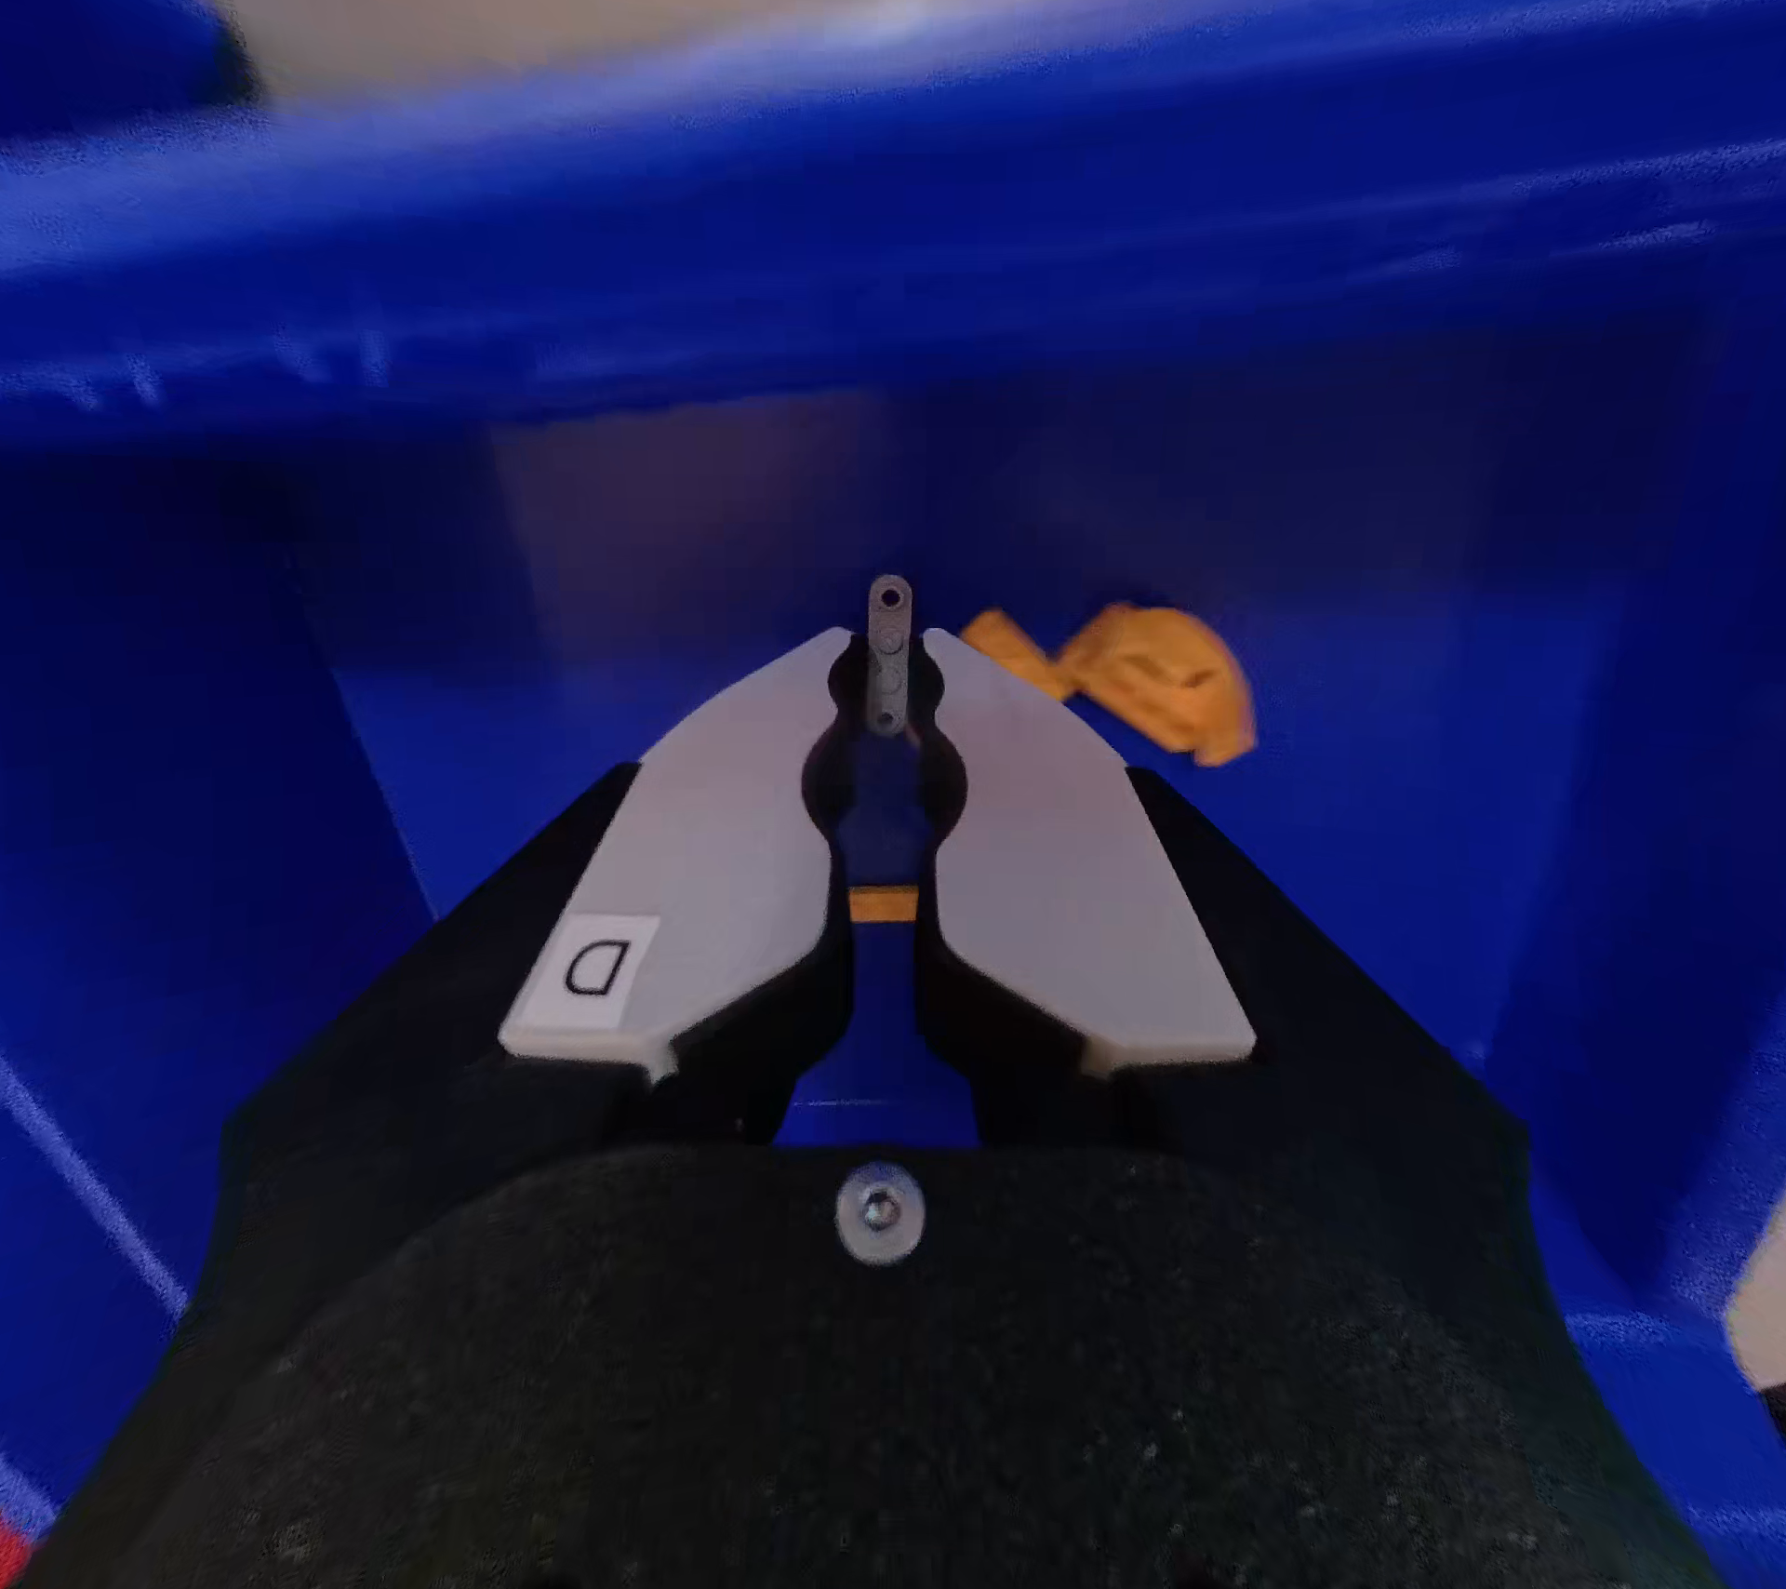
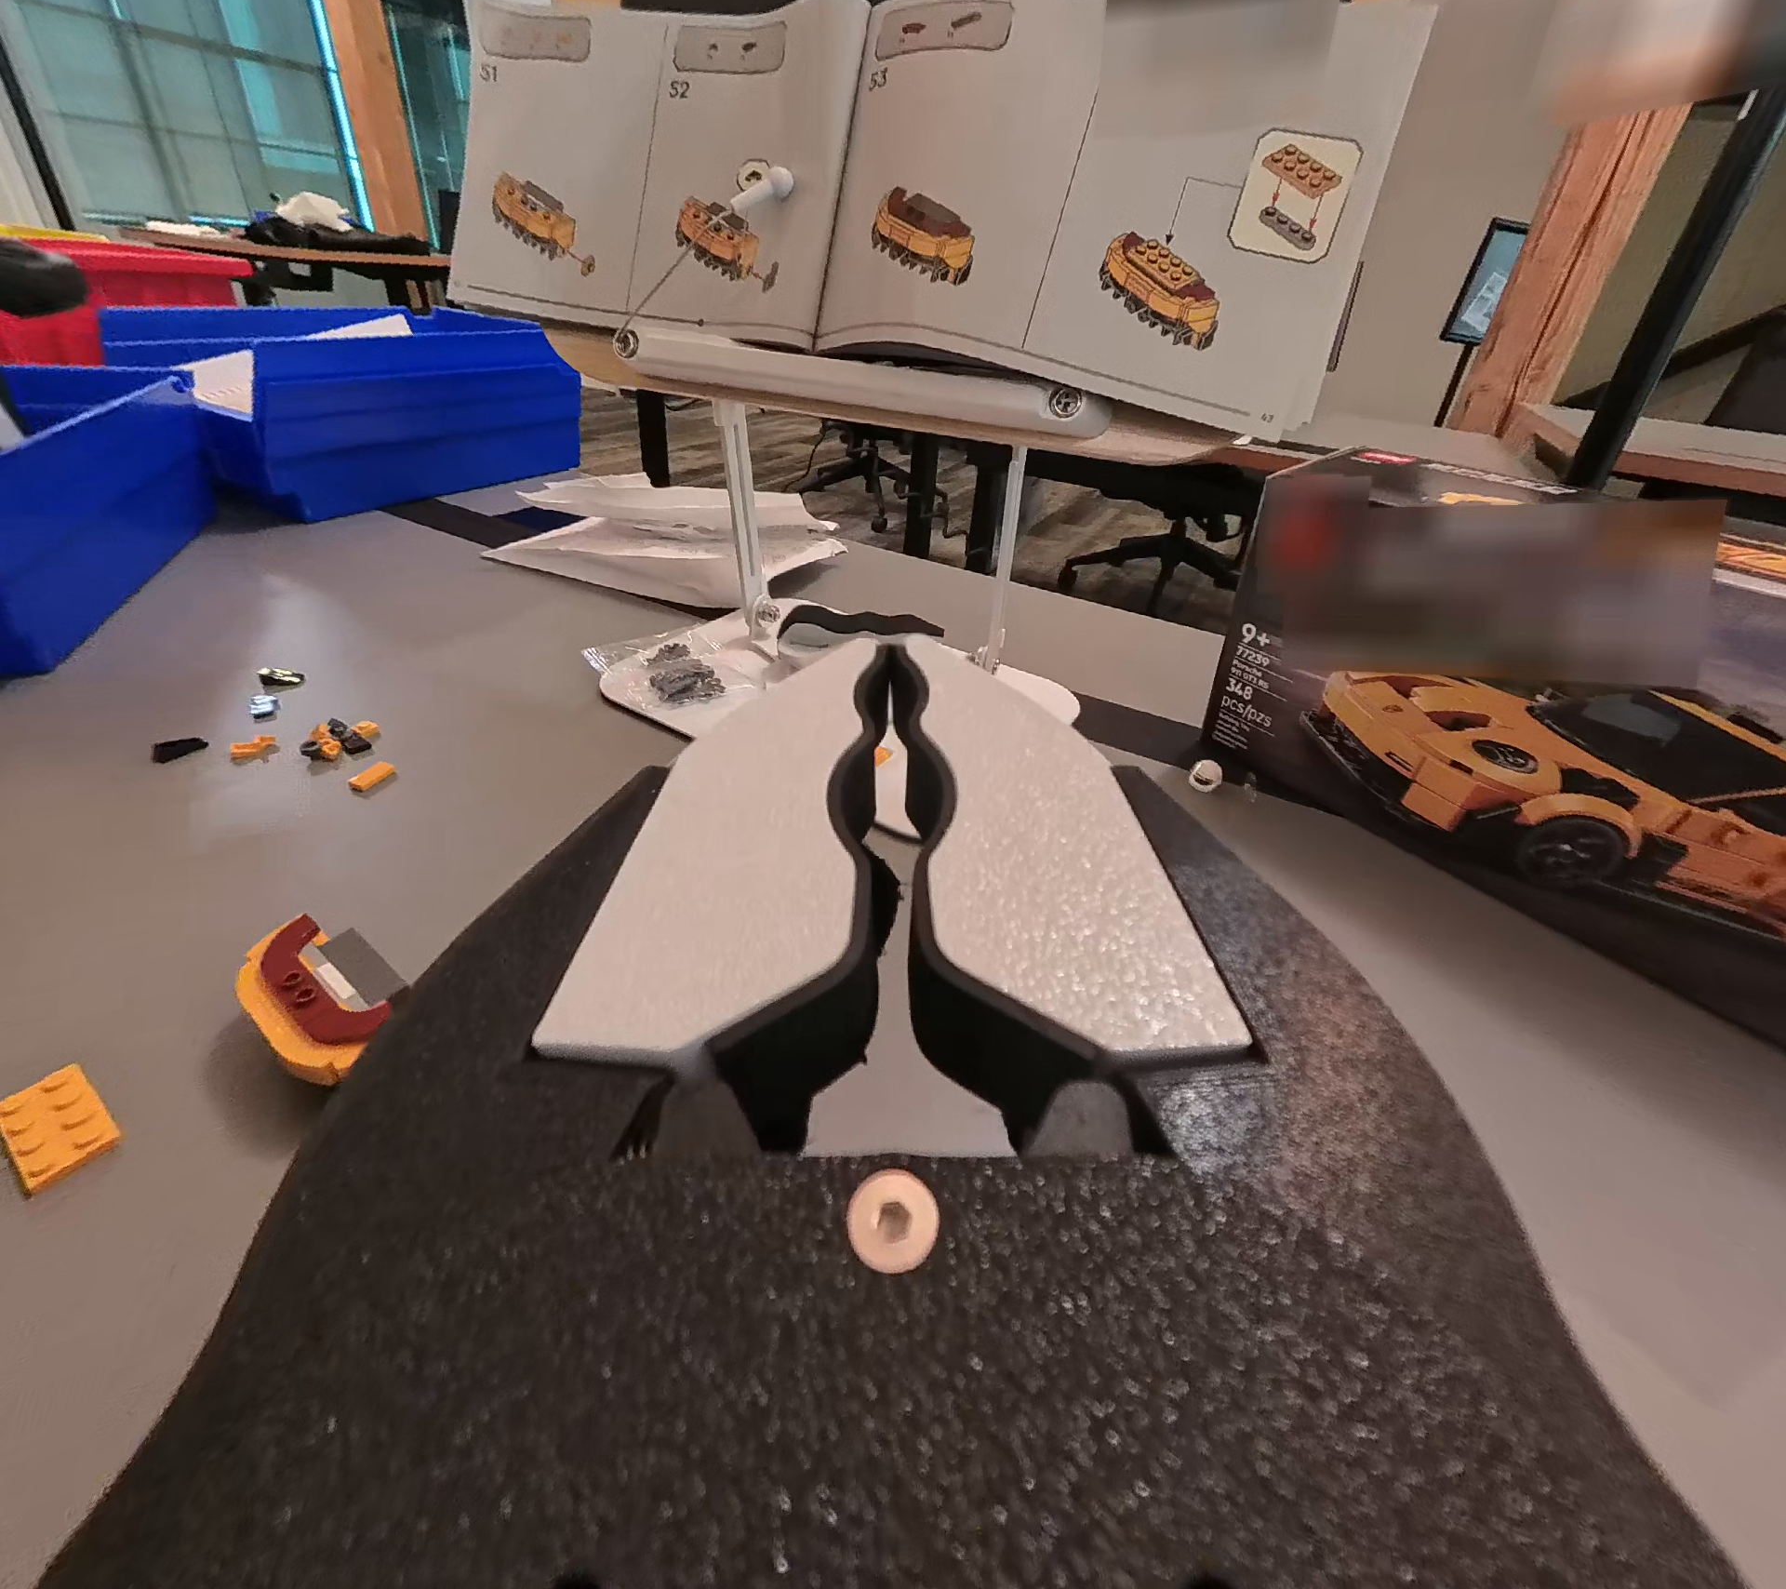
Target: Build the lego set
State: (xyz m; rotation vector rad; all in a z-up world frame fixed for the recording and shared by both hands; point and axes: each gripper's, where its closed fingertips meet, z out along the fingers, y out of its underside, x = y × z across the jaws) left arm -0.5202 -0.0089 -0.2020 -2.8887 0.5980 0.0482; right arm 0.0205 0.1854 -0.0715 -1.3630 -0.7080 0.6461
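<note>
The left gripper (image 1: 887,653) pinched a thin, stiff, light grey plastic plate (image 1: 888,653) edgewise inside the blue plastic bin (image 1: 870,238), while the right gripper (image 2: 894,663) sat nearly closed, empty.

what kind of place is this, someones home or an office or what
Most likely an open office or lab workspace, not a home: behind the grey table stand office chairs and more desks by large windows, and blue parts bins beside an instruction booklet suggest a set-up build station.

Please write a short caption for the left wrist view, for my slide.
Left gripper shut on a thin grey lego plate inside a blue bin, orange pieces lying beyond.
</note>
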